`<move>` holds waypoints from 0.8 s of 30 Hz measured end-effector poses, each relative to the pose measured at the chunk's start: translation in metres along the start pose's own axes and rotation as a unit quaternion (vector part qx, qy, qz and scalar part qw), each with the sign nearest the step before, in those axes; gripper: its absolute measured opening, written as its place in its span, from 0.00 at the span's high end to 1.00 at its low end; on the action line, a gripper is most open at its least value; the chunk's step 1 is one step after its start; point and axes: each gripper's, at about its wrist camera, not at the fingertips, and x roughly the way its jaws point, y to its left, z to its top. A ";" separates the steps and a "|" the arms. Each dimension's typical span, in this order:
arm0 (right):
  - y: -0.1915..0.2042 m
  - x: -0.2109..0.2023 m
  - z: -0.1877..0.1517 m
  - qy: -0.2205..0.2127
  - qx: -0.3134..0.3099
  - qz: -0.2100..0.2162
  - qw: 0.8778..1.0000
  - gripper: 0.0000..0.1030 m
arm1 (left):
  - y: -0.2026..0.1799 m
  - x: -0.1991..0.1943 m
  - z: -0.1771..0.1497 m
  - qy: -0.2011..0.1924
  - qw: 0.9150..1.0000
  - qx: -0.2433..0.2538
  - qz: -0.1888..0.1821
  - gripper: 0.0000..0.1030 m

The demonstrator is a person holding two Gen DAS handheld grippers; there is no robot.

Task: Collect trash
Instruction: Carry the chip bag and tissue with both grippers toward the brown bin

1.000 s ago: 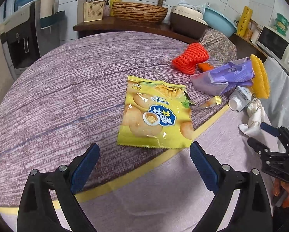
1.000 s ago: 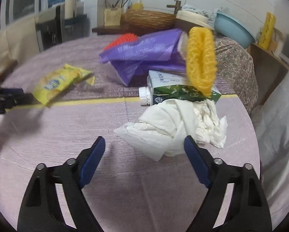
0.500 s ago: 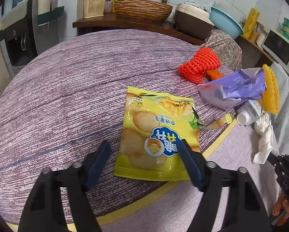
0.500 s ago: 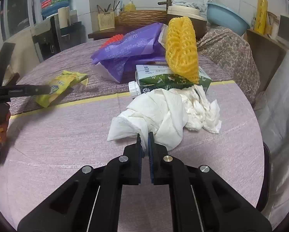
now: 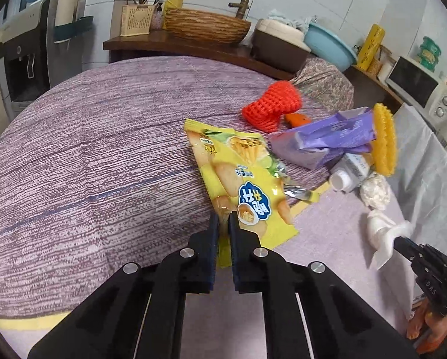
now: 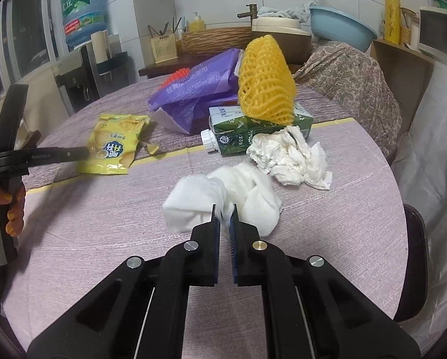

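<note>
My left gripper (image 5: 223,220) is shut on the near edge of a yellow chip bag (image 5: 241,179), which is lifted and crumpled over the round purple table (image 5: 88,149). The bag also shows in the right wrist view (image 6: 112,146). My right gripper (image 6: 224,211) is shut on a white tissue wad (image 6: 223,197), pulled apart from a second crumpled tissue (image 6: 289,155). Further trash lies behind: a green carton (image 6: 241,131), a yellow foam net (image 6: 265,80), a purple bag (image 6: 199,89) and a red foam net (image 5: 271,104).
A counter behind the table holds a wicker basket (image 5: 205,25), a brown pot (image 5: 278,46) and a blue basin (image 5: 331,45). A microwave (image 5: 415,86) stands at the right. A water dispenser (image 5: 22,53) stands at the left. A chair (image 6: 415,263) sits by the table's right edge.
Both grippers closed: the left moved forward and shut on the chip bag, lifting its near edge. The right shut on a tissue wad and pulled it toward me, away from the other tissue.
</note>
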 end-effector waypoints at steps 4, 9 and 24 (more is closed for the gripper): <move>-0.002 -0.016 -0.003 -0.017 0.009 0.010 1.000 0.94 | -0.013 -0.029 -0.009 -0.032 0.999 0.018 -0.008 0.92; -0.002 -0.033 -0.009 -0.031 0.008 0.019 0.999 0.94 | -0.024 -0.055 -0.019 -0.054 0.998 0.021 -0.024 0.93; -0.011 -0.033 -0.012 -0.038 0.021 0.019 0.999 0.27 | -0.048 -0.090 -0.031 -0.089 0.995 0.025 -0.045 0.93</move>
